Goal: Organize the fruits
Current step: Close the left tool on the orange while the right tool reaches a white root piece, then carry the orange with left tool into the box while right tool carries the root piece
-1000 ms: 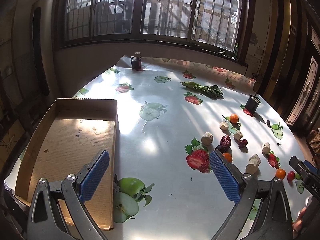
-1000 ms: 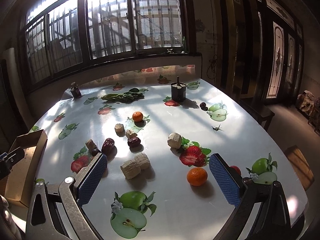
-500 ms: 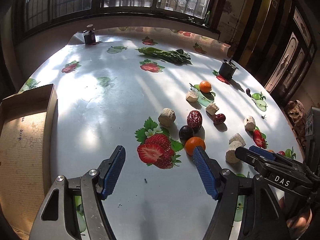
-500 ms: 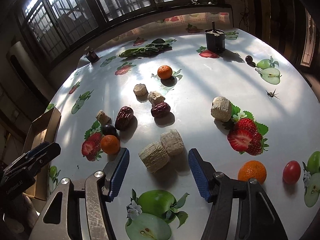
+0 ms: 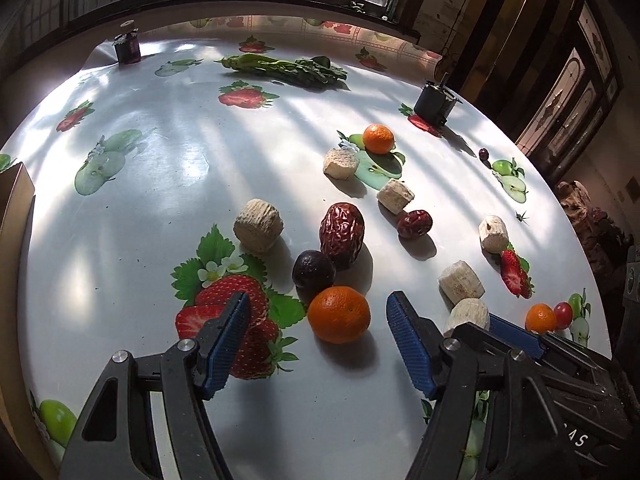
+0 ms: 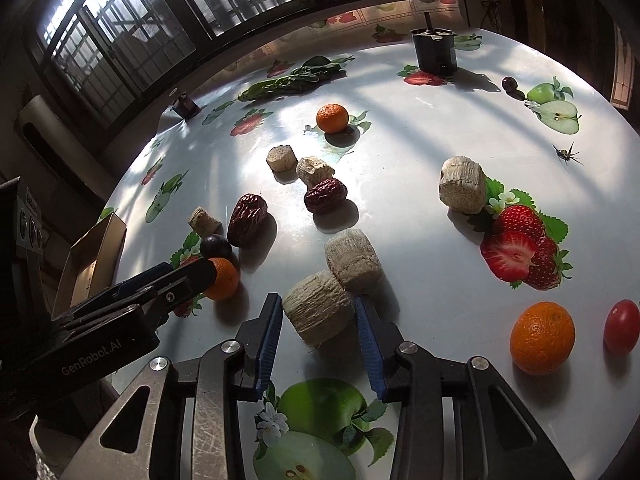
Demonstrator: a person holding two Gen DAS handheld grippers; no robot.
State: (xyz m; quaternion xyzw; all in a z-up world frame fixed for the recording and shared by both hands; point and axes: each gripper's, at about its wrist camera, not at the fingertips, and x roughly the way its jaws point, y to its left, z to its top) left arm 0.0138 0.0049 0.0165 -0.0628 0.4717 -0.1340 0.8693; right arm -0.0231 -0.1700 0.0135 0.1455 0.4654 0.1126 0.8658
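Left gripper (image 5: 320,340) spread wide around the orange (image 5: 339,314); right gripper (image 6: 318,338) flanks a beige cylinder (image 6: 318,312), not gripping.

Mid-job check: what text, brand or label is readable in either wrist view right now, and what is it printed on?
"GenRobot.AI": white lettering on the black body of the left claw, seen from the right wrist view.
"AS": partial white letters on the black body of the right claw, seen from the left wrist view; the rest is cut off.
Label on the small dark jar at the table's far edge: too small to read.
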